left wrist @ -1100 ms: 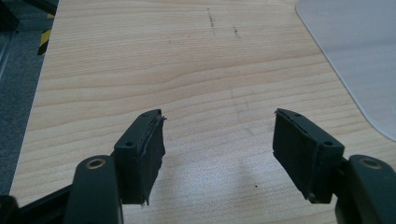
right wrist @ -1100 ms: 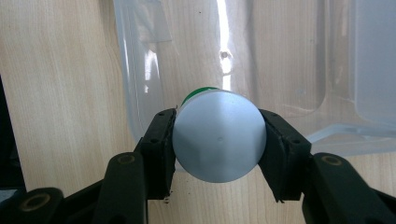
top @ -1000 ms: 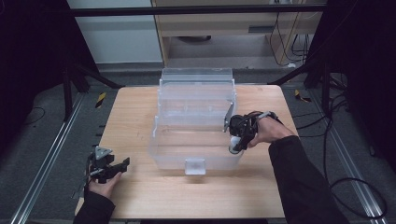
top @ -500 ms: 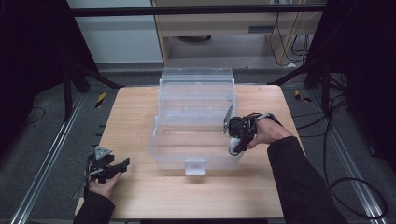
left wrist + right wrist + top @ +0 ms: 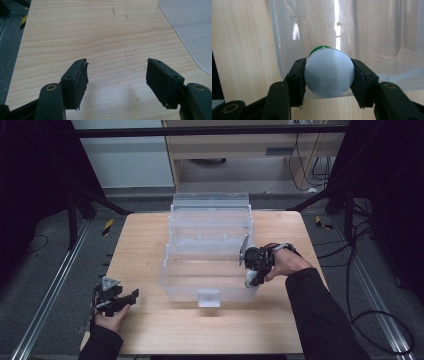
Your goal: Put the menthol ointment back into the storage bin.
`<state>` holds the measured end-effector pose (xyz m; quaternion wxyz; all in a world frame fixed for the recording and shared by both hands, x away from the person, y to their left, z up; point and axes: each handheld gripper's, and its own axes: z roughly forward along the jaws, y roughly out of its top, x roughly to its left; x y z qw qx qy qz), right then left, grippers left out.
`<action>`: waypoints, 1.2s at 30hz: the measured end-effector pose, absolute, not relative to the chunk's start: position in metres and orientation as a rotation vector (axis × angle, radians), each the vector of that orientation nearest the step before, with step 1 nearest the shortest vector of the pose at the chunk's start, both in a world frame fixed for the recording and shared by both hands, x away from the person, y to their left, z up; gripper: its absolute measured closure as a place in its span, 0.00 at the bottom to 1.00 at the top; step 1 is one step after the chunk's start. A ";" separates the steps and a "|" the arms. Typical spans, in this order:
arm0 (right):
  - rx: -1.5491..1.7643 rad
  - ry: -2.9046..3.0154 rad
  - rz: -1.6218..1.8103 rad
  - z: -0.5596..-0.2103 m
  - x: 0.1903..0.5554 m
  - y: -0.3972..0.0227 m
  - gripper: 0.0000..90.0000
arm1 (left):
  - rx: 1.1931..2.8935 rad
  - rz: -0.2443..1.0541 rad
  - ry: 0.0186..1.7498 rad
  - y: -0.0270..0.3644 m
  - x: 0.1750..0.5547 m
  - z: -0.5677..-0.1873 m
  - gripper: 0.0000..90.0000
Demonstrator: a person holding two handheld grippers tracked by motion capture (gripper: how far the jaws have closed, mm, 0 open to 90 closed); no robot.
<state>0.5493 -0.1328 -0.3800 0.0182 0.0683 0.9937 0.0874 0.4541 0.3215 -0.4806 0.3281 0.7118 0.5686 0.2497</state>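
My right gripper jaws clamp a white bottle, long axis pointing down over the clear bin corner. Left gripper jaws are open above the tabletop, well apart from it

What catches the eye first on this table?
A big clear plastic bin sits mid-table, open. At its near right corner the right gripper clamps a white bottle with a green cap, held over the bin's rim. The left gripper rests open over bare wood at the table's near left corner.
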 end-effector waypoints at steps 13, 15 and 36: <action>0.234 3.058 0.310 -0.374 0.548 -0.137 0.54 | 1.864 0.653 1.486 0.321 0.454 -0.481 0.37; 0.249 3.042 0.327 -0.371 0.547 -0.139 0.54 | 1.863 0.653 1.486 0.321 0.454 -0.481 0.37; 0.465 2.817 0.604 -0.341 0.519 -0.183 0.32 | 1.853 0.653 1.495 0.321 0.454 -0.480 0.37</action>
